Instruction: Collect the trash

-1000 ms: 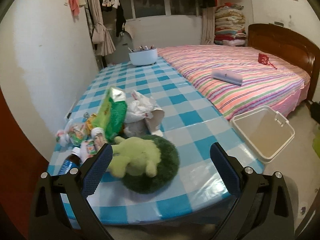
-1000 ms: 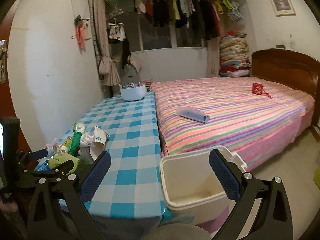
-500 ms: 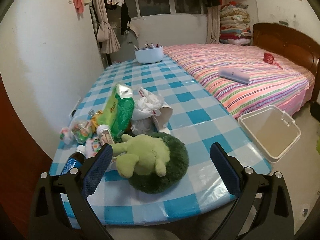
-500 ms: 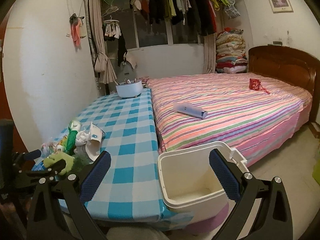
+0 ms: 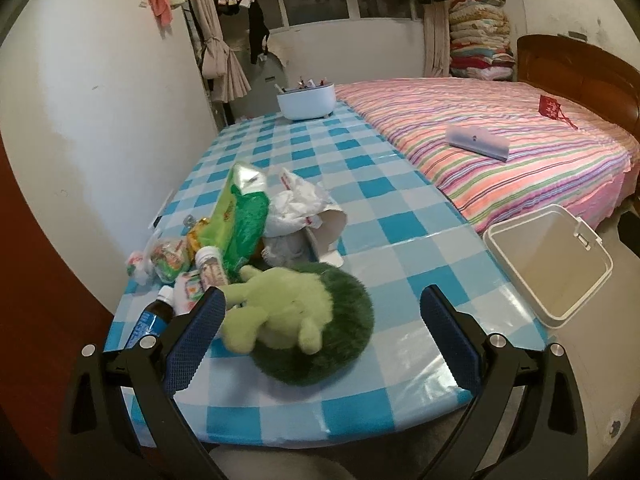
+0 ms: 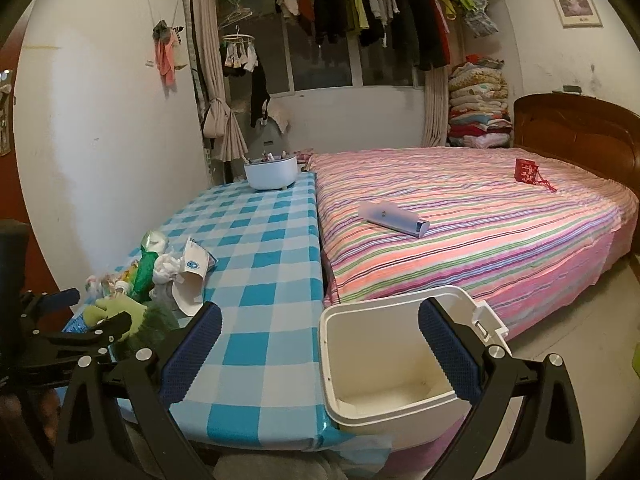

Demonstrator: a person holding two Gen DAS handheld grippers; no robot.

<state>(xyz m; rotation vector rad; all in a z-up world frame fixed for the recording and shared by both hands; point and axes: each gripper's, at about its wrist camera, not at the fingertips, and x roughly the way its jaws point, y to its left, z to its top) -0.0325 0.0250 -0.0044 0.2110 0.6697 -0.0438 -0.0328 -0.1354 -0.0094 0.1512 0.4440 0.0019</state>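
A pile of trash lies at the near left of the blue checked table (image 5: pixel 360 208): a green snack bag (image 5: pixel 240 216), crumpled white paper and a torn cup (image 5: pixel 308 212), small wrappers (image 5: pixel 168 256), a small jar (image 5: pixel 212 268) and a blue-label bottle (image 5: pixel 154 316). A green plush toy (image 5: pixel 296 320) lies in front of the pile. My left gripper (image 5: pixel 320 336) is open and empty, just above the plush. An open white bin (image 6: pixel 384 364) stands at the table's right edge. My right gripper (image 6: pixel 320 354) is open and empty above the bin's near side.
A pink striped bed (image 6: pixel 460 224) runs along the table's right side, with a flat lilac case (image 6: pixel 392 220) and a red pouch (image 6: pixel 528 170) on it. A white tub (image 6: pixel 272 172) stands at the table's far end. A white wall borders the left.
Both grippers have drifted slightly forward and the views have tilted up a little. The trash, plush and bin have not moved. Both grippers stay open.
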